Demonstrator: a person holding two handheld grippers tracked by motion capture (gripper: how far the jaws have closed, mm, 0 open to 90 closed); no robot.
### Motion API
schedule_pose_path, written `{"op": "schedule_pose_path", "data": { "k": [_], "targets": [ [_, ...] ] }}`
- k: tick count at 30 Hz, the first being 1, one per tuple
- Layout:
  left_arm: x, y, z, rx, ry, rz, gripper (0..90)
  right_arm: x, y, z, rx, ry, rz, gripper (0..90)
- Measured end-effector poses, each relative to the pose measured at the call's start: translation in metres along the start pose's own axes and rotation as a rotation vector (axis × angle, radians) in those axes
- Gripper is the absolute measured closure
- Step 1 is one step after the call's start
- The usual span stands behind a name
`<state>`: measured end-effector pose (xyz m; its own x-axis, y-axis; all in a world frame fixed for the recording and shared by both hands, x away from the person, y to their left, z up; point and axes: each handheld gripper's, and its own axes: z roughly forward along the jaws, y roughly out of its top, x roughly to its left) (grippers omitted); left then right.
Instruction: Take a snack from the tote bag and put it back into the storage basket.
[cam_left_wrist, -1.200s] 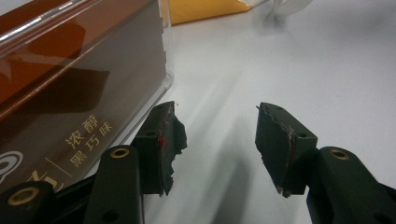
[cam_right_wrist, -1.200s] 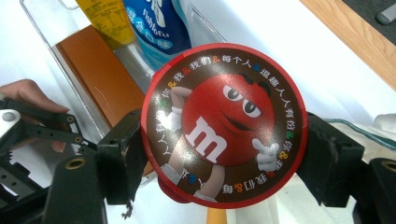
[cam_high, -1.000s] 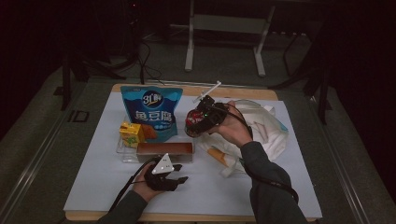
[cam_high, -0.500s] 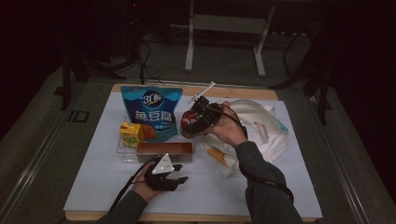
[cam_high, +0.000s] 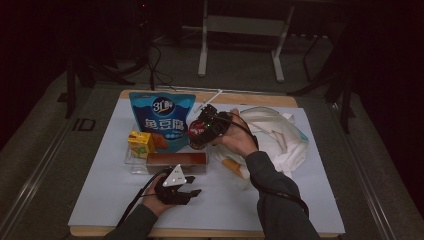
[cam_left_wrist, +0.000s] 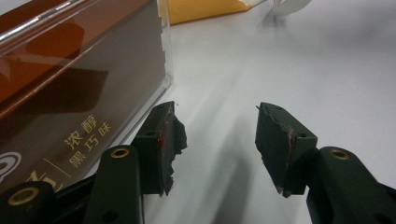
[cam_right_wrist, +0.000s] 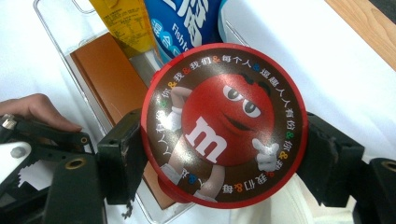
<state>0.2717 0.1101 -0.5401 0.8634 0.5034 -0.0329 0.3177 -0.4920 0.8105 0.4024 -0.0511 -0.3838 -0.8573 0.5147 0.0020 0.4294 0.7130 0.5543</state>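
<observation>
One round red candy tub (cam_right_wrist: 224, 123) clamped between right tool (cam_right_wrist: 224, 154) pads, above the clear tray (cam_right_wrist: 88, 65)

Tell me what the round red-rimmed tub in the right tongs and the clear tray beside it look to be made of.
Round tub: seemingly plastic with a glossy printed lid, judging by its sheen and sharp cartoon print. Clear tray: likely rigid transparent plastic; the brown box shows through its walls, whose edges catch light.

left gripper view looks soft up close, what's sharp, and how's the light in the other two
Left gripper view: the jaws are blurred, the brown box sharper, with glare on its clear case. High view: dim, dark surround, the white table cover lit. Right gripper view: bright and crisp on the red M&M's tub, jaws soft.
</observation>
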Motion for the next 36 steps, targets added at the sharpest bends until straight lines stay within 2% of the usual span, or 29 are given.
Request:
{"op": "schedule_pose_path", "data": {
  "k": [19,36],
  "targets": [
    [0.000,0.000,0.000,0.000,0.000,0.000,48.0,0.005,0.006,0.012,0.013,0.017,-0.017,25.9],
    [0.000,0.000,0.000,0.001,-0.002,-0.002,48.0,0.005,0.007,0.022,0.032,0.016,-0.012,25.8]
  ]
}}
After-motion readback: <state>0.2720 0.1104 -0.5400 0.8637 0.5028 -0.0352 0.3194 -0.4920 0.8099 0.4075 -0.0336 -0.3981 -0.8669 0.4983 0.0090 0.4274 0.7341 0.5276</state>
